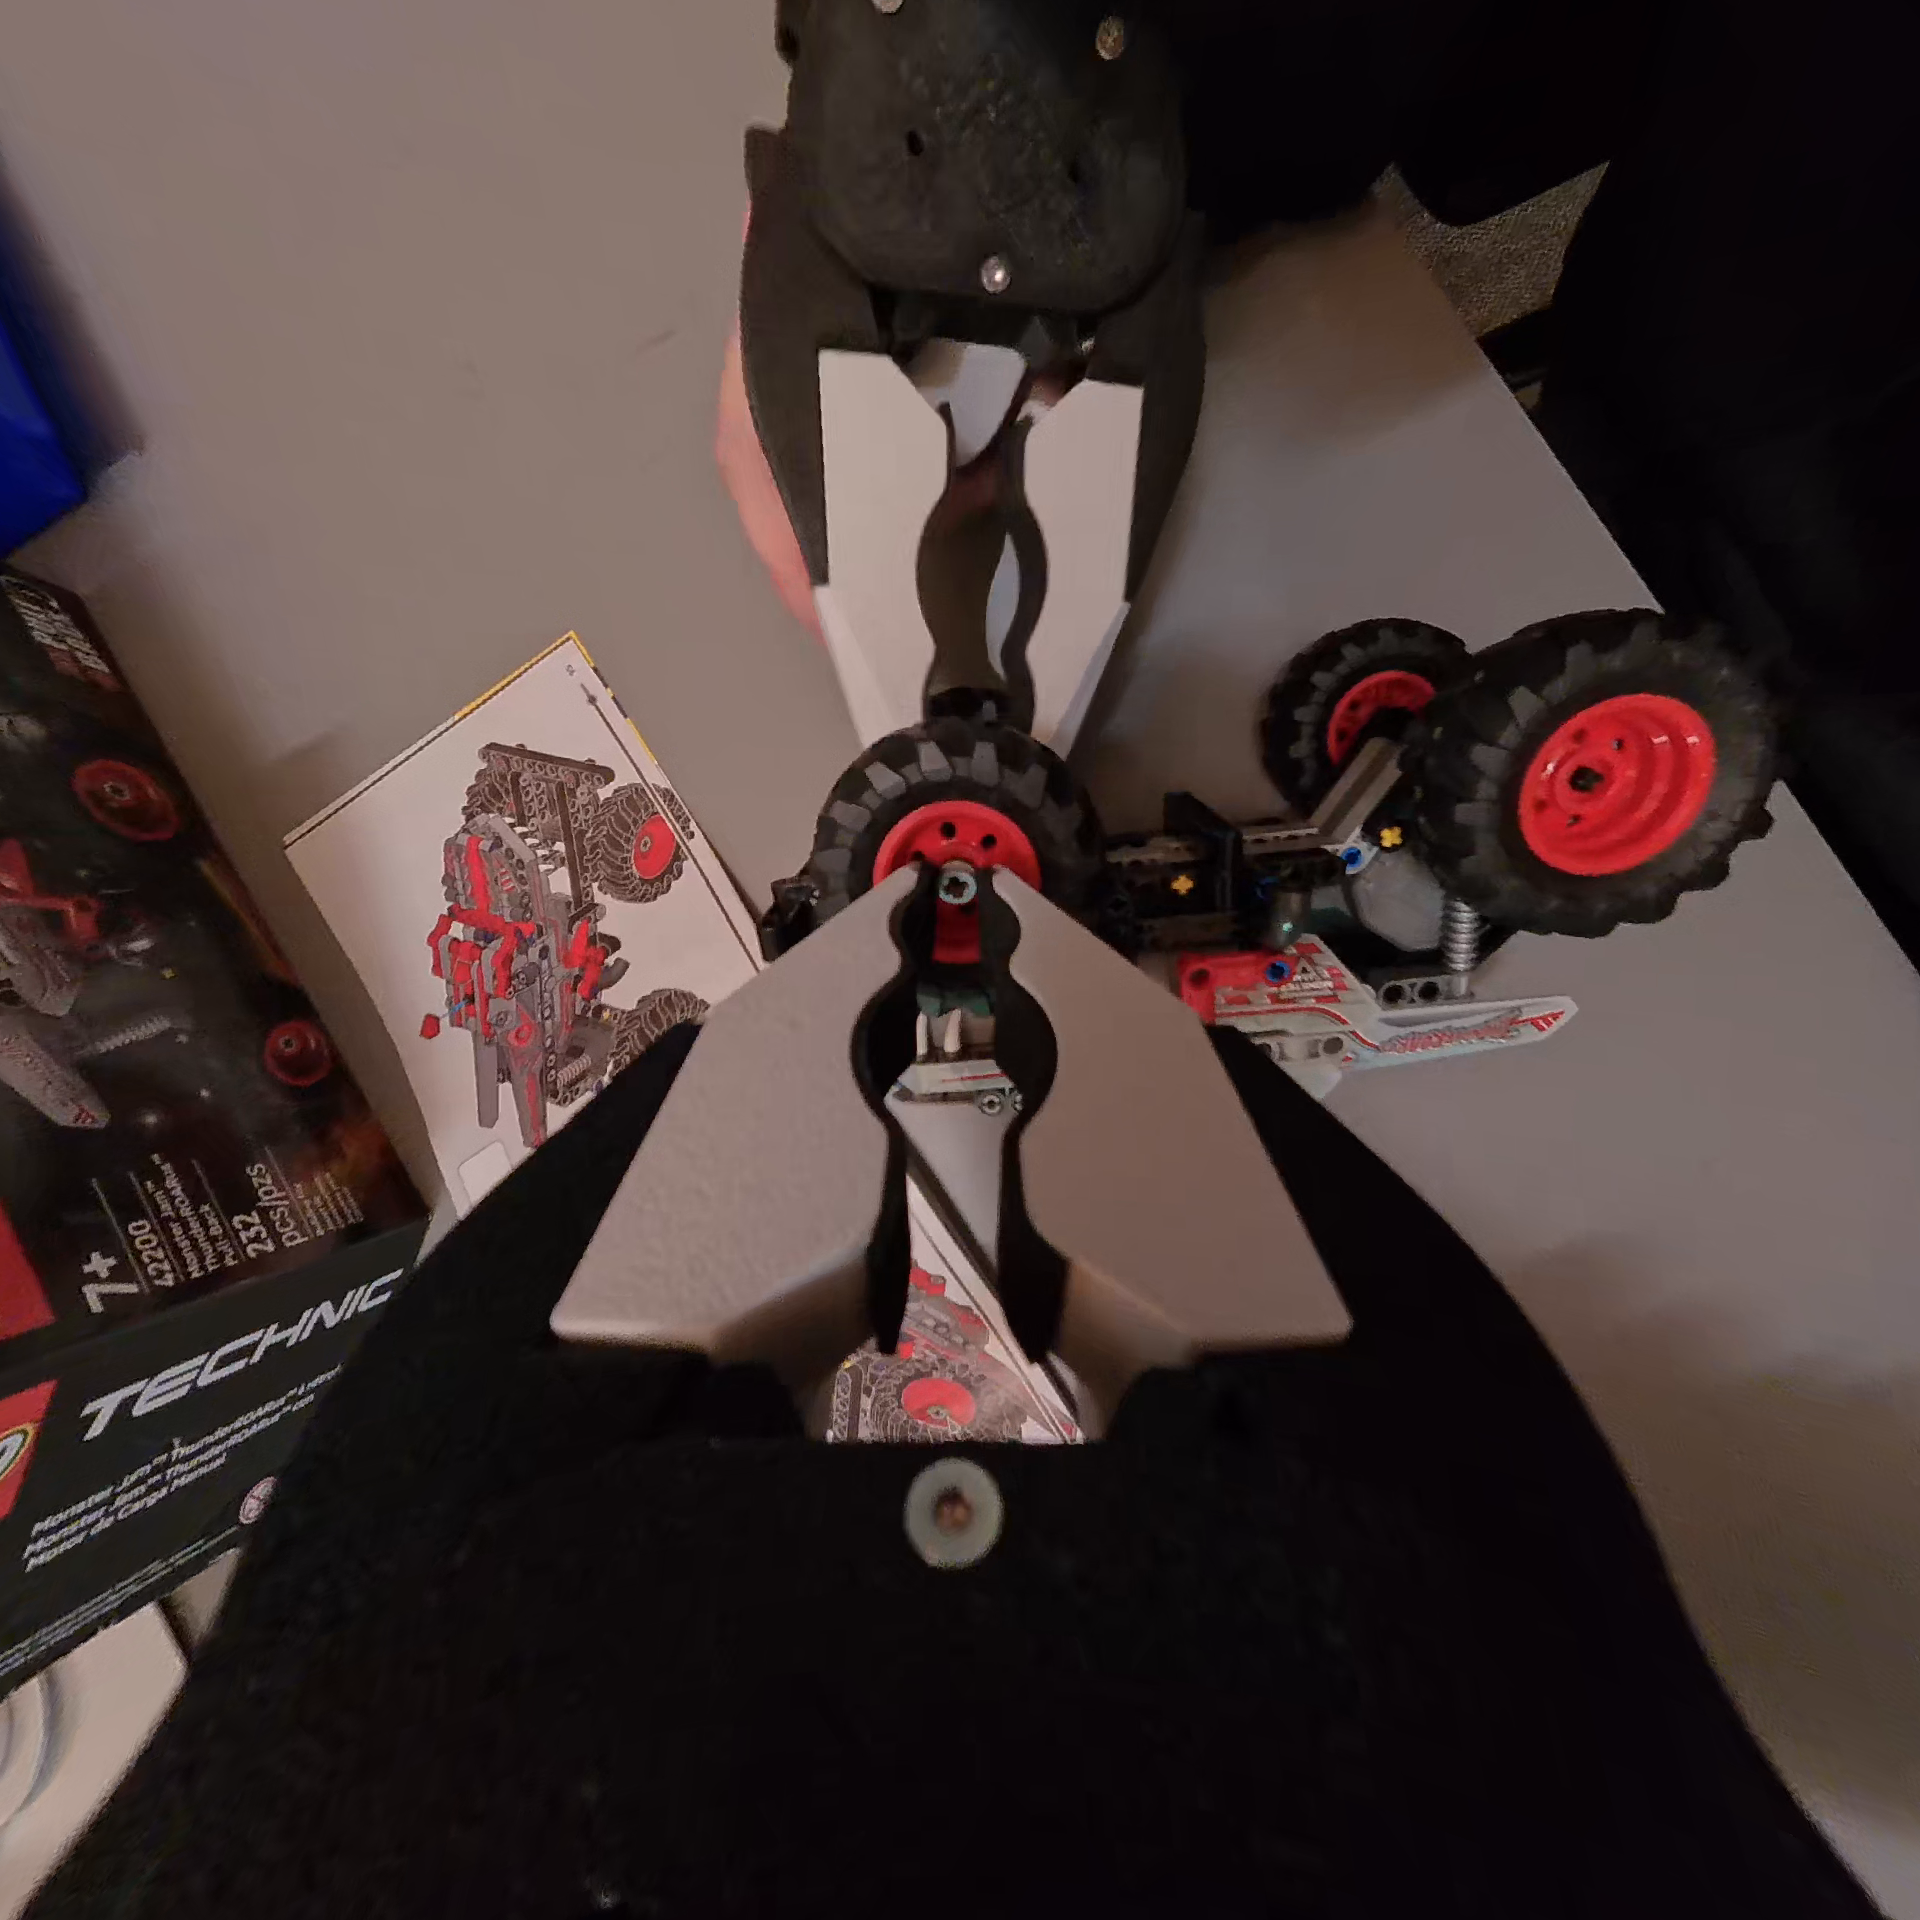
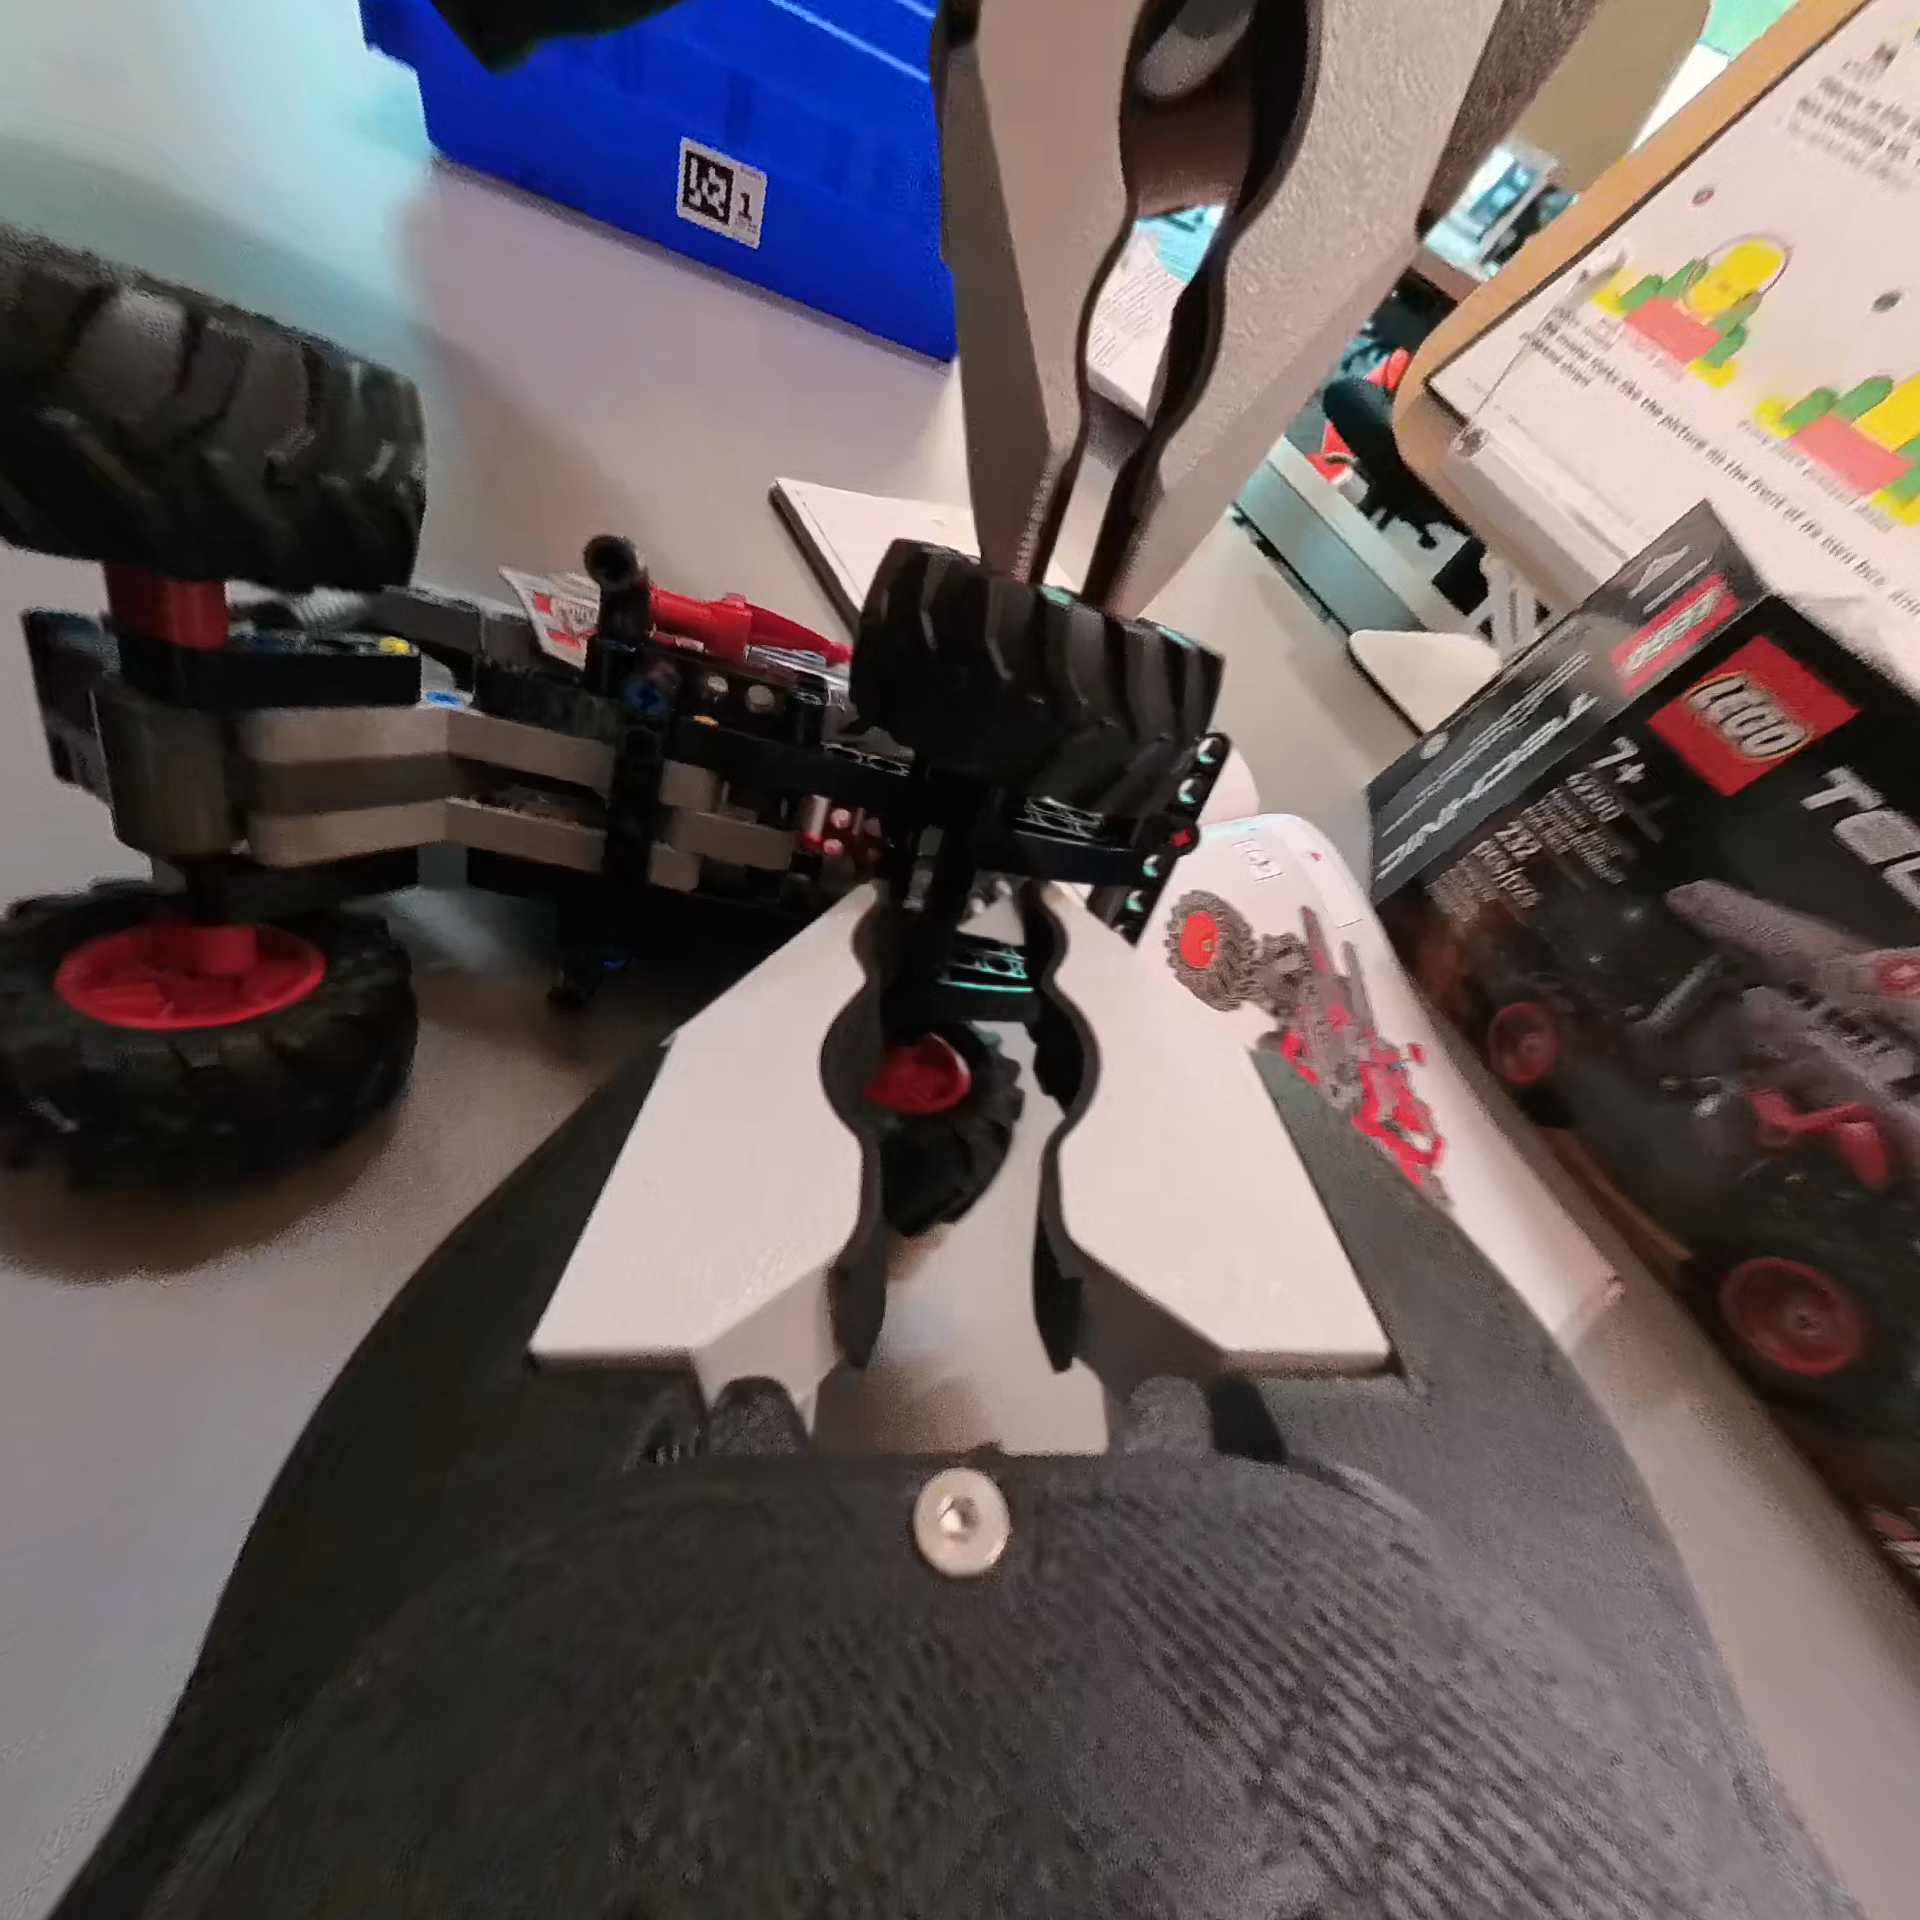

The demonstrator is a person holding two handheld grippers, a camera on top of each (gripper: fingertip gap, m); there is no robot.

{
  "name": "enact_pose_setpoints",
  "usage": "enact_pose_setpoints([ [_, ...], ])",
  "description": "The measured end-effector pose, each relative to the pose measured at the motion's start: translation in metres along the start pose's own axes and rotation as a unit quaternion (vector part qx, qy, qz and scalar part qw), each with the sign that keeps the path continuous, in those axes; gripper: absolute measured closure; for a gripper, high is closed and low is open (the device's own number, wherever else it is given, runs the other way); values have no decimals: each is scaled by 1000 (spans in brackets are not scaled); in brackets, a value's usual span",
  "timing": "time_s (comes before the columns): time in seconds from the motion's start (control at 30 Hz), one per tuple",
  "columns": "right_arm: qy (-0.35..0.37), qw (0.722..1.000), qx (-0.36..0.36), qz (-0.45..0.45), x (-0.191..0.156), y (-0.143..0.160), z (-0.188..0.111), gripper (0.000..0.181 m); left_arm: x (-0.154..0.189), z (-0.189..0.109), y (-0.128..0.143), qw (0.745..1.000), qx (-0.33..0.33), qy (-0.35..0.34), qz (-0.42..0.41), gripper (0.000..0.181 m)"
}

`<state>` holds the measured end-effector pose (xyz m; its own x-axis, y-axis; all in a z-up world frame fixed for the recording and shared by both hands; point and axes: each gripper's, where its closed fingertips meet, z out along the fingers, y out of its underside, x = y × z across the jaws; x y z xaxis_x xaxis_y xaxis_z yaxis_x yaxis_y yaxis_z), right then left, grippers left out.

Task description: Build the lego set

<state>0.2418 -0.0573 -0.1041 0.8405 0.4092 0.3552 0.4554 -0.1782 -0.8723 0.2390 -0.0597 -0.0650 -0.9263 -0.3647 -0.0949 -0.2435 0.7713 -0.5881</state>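
Observation:
A partly built Lego truck (image 1: 1247,894) lies on its side on the white table (image 1: 1558,1351), with black tyres on red hubs. My left gripper (image 1: 956,883) is shut on a small red piece at the hub of the front wheel (image 1: 956,790). In the right wrist view it reaches down from above (image 2: 1060,587) onto that wheel (image 2: 1039,665). My right gripper (image 2: 951,914) is shut on the truck's black frame (image 2: 987,821) under that wheel. In the left wrist view it comes in from the far side (image 1: 971,707). Another wheel (image 2: 920,1075) shows between its fingers.
The open instruction booklet (image 1: 520,883) and the set's black box (image 1: 156,987) lie left of the truck; the box also shows in the right wrist view (image 2: 1714,883). A blue bin (image 2: 675,135) stands behind. Two large rear wheels (image 1: 1610,779) sit near the table's right edge.

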Motion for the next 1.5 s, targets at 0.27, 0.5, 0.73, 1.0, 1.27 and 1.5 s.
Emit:
enact_pose_setpoints([
  [0.27, 92, 981, 45, -165, 34, -50, -49, 156, 1, -4, 2, 1000, 1, -16, -9, 177],
  [0.5, 79, 943, 14, -323, 22, -67, -36, 152, -4, -15, -9, 998, 31, -22, -59, 177],
  [0.73, 73, 928, 2, -365, 31, -77, -28, 162, 2, -27, -22, 995, 68, -12, -69, 177],
  [1.0, 83, 911, 0, -405, 29, -77, -12, 161, 2, -35, -25, 991, 93, 6, -93, 177],
  [1.27, 150, 896, -3, -418, 43, -79, -15, 167, -11, -37, -28, 976, 126, 14, -175, 177],
  [1.5, 162, 902, 11, -400, 45, -80, -15, 163, -21, -37, -29, 965, 147, 13, -217, 177],
])
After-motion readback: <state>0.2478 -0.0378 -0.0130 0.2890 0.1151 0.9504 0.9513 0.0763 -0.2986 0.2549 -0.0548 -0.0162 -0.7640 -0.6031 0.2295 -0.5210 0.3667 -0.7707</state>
